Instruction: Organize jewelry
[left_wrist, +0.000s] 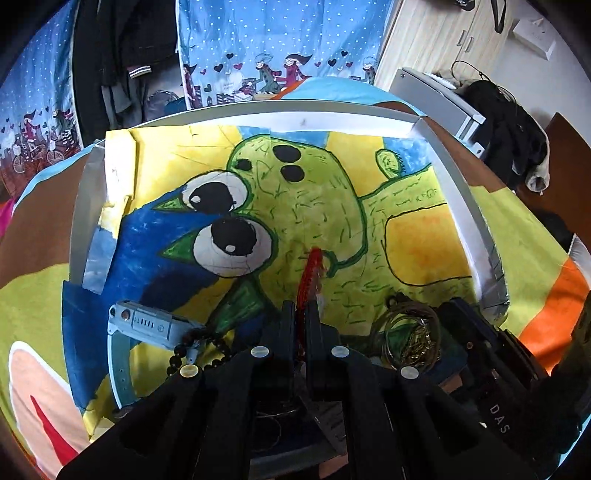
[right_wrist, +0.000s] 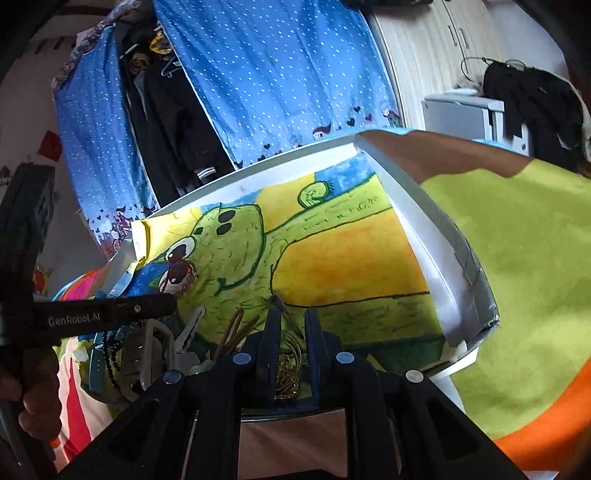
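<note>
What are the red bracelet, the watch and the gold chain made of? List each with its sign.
Red bracelet: apparently woven cord or small beads; matte, ribbed texture.
Watch: pale blue plastic case, likely rubbery strap; smooth, dull sheen.
Gold chain: seemingly metal; shiny yellow glints on fine links.
Left gripper: shut on the bracelet.

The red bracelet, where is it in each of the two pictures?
Left wrist view: the red bracelet runs up the middle, pinched between the left gripper's jaws, over the green painted creature.
Right wrist view: the red bracelet shows as a small loop at middle left, at the tip of the left gripper, over the creature's eyes.
Shared landmark: the pile of gold chains at the painting's near edge.
</note>
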